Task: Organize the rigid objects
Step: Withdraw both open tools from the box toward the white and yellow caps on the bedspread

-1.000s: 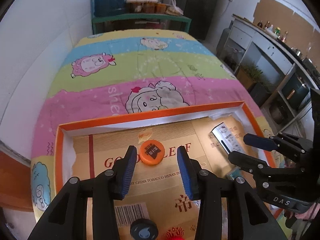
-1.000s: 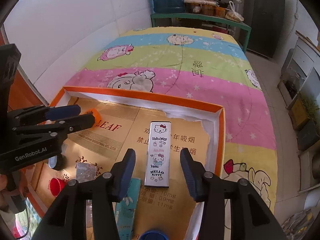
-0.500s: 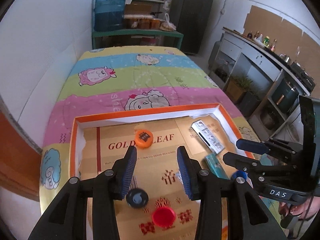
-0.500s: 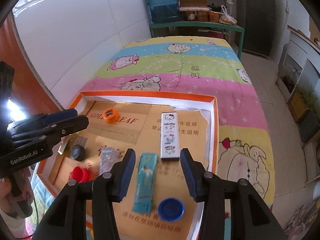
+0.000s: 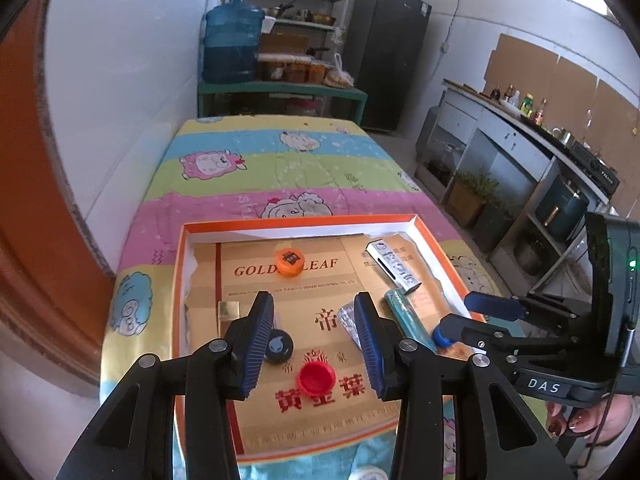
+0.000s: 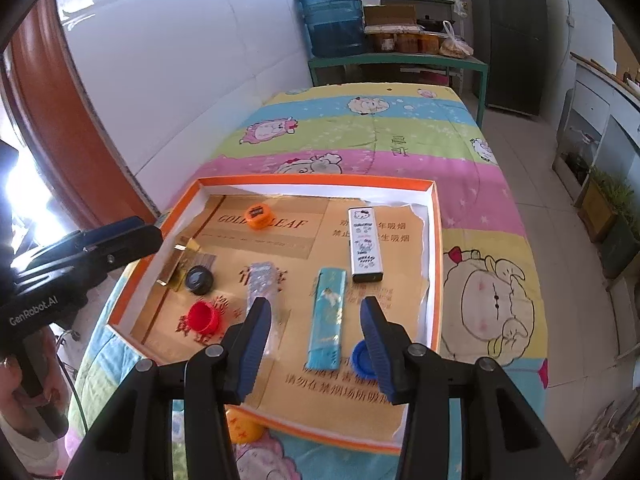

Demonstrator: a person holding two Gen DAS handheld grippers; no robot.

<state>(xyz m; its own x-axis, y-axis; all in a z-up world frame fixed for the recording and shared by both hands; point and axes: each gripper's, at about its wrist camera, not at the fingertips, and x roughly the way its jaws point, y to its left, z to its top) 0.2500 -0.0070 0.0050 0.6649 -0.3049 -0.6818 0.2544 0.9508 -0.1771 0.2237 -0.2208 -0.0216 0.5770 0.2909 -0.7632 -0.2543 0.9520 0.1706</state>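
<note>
**Small items lying in an orange-rimmed tray on the bed**

The rigid objects are sitting scattered inside a shallow orange-rimmed tray (image 6: 436, 240) lined with gold cardboard, which is resting on a bed (image 6: 380, 136) under a striped cartoon-sheep cover. An orange cap (image 6: 258, 216) is lying near the far wall of the tray. A white Hello Kitty case (image 6: 365, 244) is lying toward the far right corner, and a teal box (image 6: 328, 318) is lying just nearer than it. A blue cap (image 6: 362, 358) is sitting beside the teal box's near end. A silvery foil packet (image 6: 261, 280) is lying mid-tray. To the left, a black cap (image 6: 199, 279) and a red cap (image 6: 204, 317) are sitting close together, with a gold bar (image 6: 172, 266) just beside the black one.

The left gripper (image 5: 314, 346) is hanging above the near half of the tray with its jaws spread apart and nothing between them. The right gripper (image 6: 316, 350) is likewise standing wide apart and holding nothing, over the near right part of the tray.

The right wrist view is showing a yellow-orange ball (image 6: 242, 428) outside the tray's near edge, which the left view is not showing. The left wrist view is showing a kitchen counter (image 5: 532, 128) along the right wall, while both views are taking in the blue water jug (image 6: 332, 20) on the shelf beyond the bed.
</note>
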